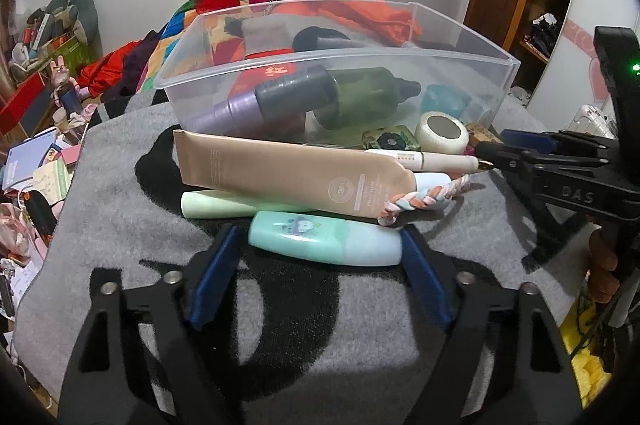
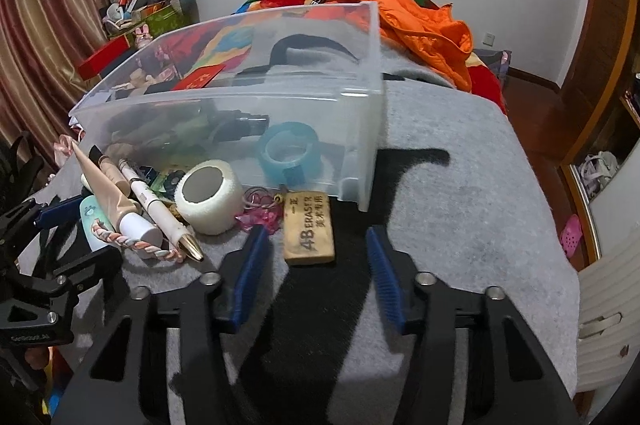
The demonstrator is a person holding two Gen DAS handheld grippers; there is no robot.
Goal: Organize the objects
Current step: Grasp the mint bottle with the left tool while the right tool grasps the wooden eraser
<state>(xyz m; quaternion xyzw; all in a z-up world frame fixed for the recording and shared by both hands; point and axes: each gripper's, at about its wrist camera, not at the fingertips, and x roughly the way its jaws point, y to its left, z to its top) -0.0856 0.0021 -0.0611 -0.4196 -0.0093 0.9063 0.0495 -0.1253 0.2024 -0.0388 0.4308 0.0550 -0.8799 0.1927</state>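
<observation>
Left wrist view: a clear plastic bin [image 1: 336, 73] stands on a grey blanket [image 1: 280, 345] and holds a purple bottle [image 1: 276, 101], a green bottle [image 1: 368, 93], a red packet [image 1: 276, 69] and a blue tape ring [image 1: 444, 101]. In front of the bin lie a beige tube [image 1: 288, 173], a pale green tube [image 1: 224, 205], a white pen [image 1: 432, 159], a braided band [image 1: 424, 201] and a white tape roll [image 1: 442, 131]. The left gripper [image 1: 320, 257] is spread wide around a mint bottle [image 1: 324, 239], its pads not touching it. In the right wrist view, the right gripper [image 2: 316, 265] is spread wide, with an eraser [image 2: 309, 231] between its fingertips, untouched.
</observation>
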